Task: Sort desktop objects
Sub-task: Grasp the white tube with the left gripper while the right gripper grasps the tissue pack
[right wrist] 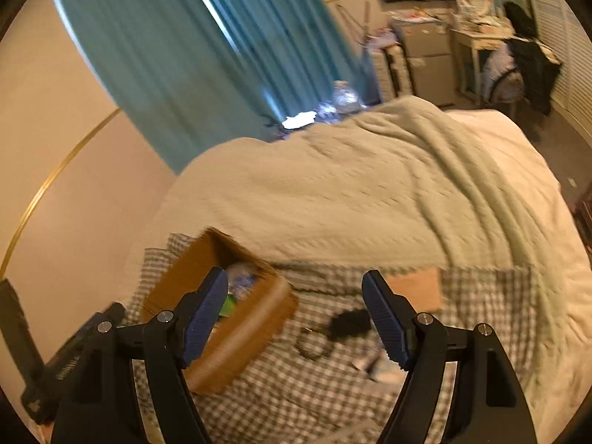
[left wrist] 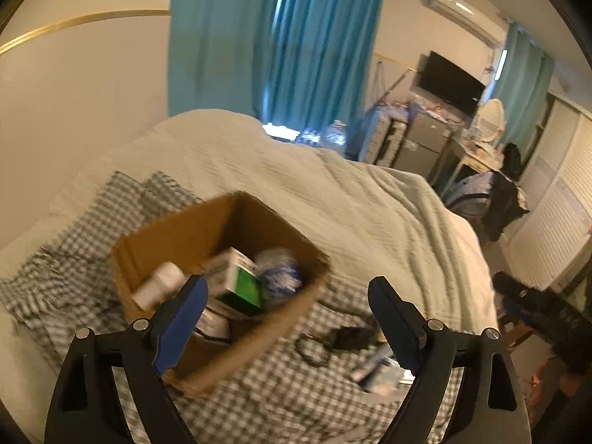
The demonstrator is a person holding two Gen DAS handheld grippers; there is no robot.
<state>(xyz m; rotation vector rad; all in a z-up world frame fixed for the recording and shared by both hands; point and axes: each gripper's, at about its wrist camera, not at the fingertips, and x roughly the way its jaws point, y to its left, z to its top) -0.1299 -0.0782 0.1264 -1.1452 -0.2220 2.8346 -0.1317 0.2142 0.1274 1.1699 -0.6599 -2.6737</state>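
Hovered with both grippers, left (left wrist: 286,318) and right (right wrist: 294,316), jaws spread and empty; best lowered slowly onto the black item (right wrist: 349,323) on the bed, just beside the box (left wrist: 207,244).

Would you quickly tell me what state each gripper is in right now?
Left gripper: jaws open, holding nothing, above the brown cardboard box.
Right gripper: jaws open, holding nothing.
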